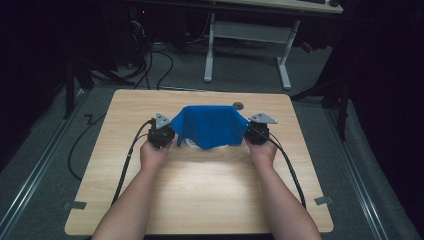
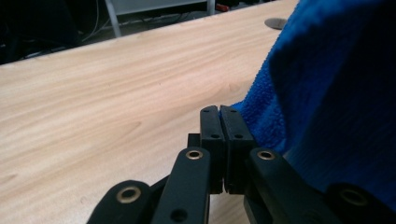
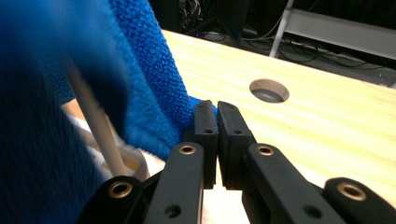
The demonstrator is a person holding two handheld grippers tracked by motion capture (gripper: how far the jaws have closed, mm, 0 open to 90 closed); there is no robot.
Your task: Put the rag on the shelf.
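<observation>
A blue cloth (image 1: 209,125) hangs spread between my two grippers over the far middle of the wooden table (image 1: 200,190). My left gripper (image 1: 171,128) holds its left corner, and in the left gripper view the jaws (image 2: 219,110) are pressed together with the blue cloth (image 2: 327,93) bunched at their right side. My right gripper (image 1: 248,128) pinches the right corner; in the right gripper view the cloth (image 3: 149,79) meets the shut jaws (image 3: 215,104) from the left. A white object (image 1: 221,146) peeks out under the cloth's lower edge, mostly hidden. A white rod (image 3: 95,121) shows beneath the cloth.
A round hole (image 1: 238,105) is cut in the table just behind the cloth, also the hole (image 3: 269,90) ahead of the right jaws. Cables trail from both grippers toward the near table edge. A desk frame (image 1: 247,45) stands on the floor beyond the table.
</observation>
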